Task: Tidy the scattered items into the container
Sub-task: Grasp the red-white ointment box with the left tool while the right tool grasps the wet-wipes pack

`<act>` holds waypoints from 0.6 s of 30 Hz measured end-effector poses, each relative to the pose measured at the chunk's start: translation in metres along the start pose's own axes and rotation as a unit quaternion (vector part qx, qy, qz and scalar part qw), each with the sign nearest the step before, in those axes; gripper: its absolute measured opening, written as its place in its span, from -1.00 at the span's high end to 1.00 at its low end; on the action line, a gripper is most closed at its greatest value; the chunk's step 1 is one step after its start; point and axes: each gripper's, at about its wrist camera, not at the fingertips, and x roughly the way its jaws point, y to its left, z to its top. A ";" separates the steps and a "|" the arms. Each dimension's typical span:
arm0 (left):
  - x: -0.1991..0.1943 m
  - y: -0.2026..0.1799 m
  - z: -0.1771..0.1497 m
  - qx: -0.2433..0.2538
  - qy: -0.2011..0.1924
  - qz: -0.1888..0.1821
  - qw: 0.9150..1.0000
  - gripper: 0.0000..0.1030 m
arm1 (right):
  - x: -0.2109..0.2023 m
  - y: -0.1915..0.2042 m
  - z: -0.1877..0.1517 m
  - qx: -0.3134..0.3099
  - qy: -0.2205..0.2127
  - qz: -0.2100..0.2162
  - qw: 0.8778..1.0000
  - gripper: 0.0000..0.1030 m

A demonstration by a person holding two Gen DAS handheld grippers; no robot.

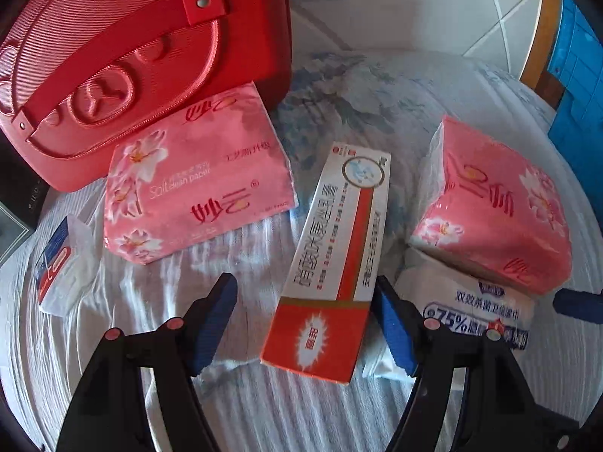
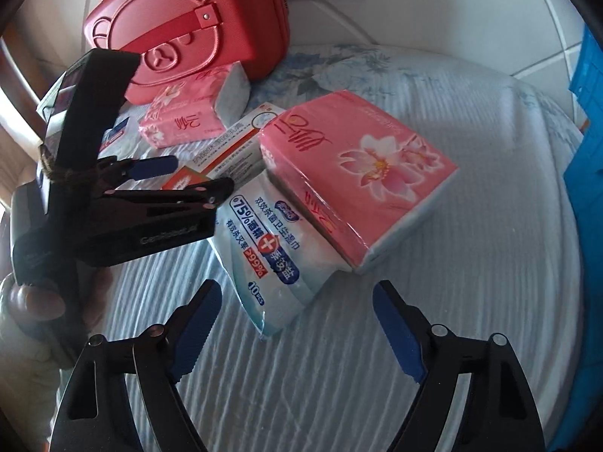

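- Your left gripper (image 1: 305, 324) has its fingers wide around the near end of the ointment box (image 1: 331, 256), not pressing yet.
- The box lies on the bed, in front of the red case (image 1: 113, 67); it is light, stiff cardboard, so hold its long sides gently.
- Your right gripper (image 2: 297, 324) fingers are wide and empty, just before the soft, slippery wipes pack (image 2: 271, 248).

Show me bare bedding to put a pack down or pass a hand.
Free: the wide stretch right of the tilted tissue pack, toward the blue crate; also the strip nearest the cameras, below the wet wipes. Crowded: between red case and wipes, where ointment box, second tissue pack and left gripper sit.
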 end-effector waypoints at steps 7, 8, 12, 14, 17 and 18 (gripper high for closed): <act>-0.008 0.011 -0.023 -0.035 -0.005 -0.019 0.999 0.03 | 0.023 0.014 0.008 -0.029 0.005 -0.007 1.000 -0.72; -0.012 0.013 -0.028 -0.047 -0.001 -0.016 0.999 0.04 | 0.026 0.015 0.007 -0.030 0.006 -0.009 0.999 -0.74; -0.025 0.019 -0.046 -0.082 0.020 0.012 0.996 0.07 | 0.033 0.020 0.003 -0.033 0.017 -0.018 0.999 -0.58; -0.032 0.021 -0.058 -0.101 0.030 0.018 0.994 0.08 | 0.030 0.026 0.001 -0.038 0.020 -0.005 0.999 -0.48; -0.043 0.021 -0.078 -0.120 0.045 0.023 0.991 0.08 | 0.027 0.035 -0.001 -0.050 0.027 0.012 0.998 -0.47; -0.047 0.023 -0.084 -0.124 0.048 0.022 0.991 0.09 | 0.024 0.037 -0.002 -0.052 0.024 0.014 0.998 -0.48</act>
